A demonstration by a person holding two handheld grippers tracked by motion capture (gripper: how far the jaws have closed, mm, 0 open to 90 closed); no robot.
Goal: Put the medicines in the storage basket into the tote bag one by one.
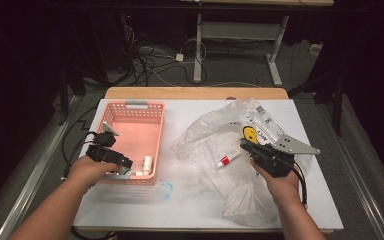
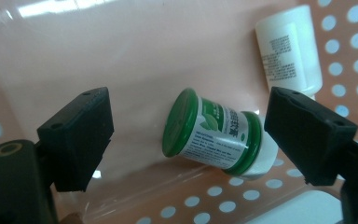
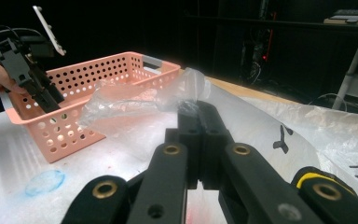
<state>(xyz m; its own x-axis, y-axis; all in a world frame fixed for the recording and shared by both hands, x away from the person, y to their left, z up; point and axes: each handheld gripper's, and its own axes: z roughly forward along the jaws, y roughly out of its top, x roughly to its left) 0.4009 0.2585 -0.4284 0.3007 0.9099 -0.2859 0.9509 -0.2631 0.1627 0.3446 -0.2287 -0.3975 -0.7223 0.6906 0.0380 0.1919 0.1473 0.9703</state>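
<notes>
A small round jar with a green lid and a green-and-white label (image 2: 216, 134) lies on its side on the floor of the pink perforated plastic basket (image 1: 156, 116), in the basket's near right part. Its long axis runs roughly level, with the green lid toward the left of the left gripper view and the base toward the basket's holed wall. The left gripper (image 2: 186, 135) reaches into the basket over its near edge; its jaws stand apart on either side of the jar, pads clear of it (the gap on the right looks narrower). A white plastic bottle (image 2: 289, 46) lies just beyond the jar.

On the right of the white table (image 1: 130, 210), the right gripper (image 3: 199, 108) has its jaws together, pinching the edge of the crumpled clear plastic bag (image 1: 215, 130). A small white tube with a red cap (image 1: 228, 160) lies just left of that gripper.
</notes>
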